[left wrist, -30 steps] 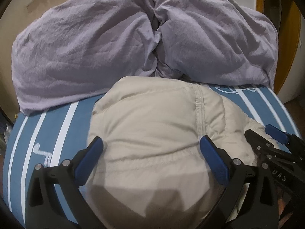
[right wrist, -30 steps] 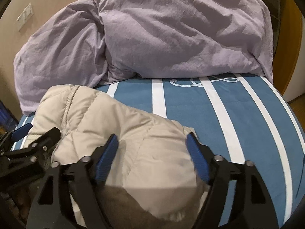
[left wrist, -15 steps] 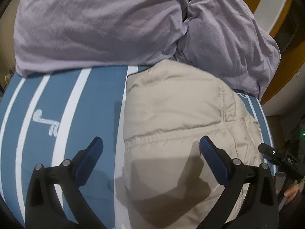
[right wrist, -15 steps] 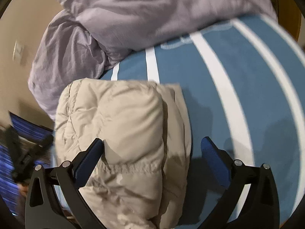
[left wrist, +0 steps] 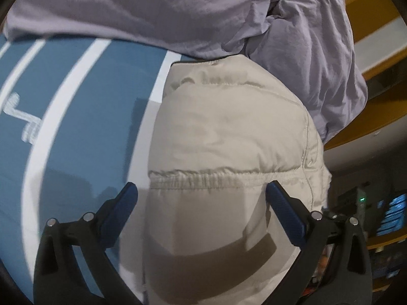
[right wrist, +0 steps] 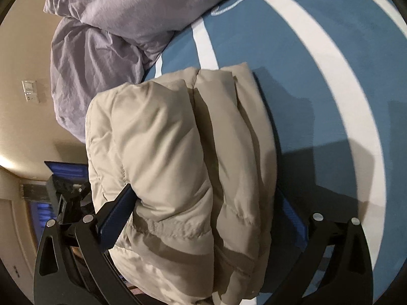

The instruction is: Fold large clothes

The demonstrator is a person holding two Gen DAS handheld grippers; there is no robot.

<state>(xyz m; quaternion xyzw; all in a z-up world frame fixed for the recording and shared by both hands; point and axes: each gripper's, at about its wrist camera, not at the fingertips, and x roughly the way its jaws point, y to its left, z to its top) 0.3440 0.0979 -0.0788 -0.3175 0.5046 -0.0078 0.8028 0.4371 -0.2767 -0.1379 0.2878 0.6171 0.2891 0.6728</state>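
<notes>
The folded jacket (right wrist: 178, 165) hides the right tool's (right wrist: 203, 203) right finger.

I am holding my left gripper (left wrist: 201, 198) with its jaws spread wide, angled downward. My right gripper (right wrist: 203, 203) is also pointing downward, its jaws having just been opening to full spread.

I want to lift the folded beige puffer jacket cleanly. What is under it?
The beige puffer jacket lies on the blue blanket with white stripes, which shows around it. Whatever else might lie beneath is covered by the jacket's own folded layers.
</notes>
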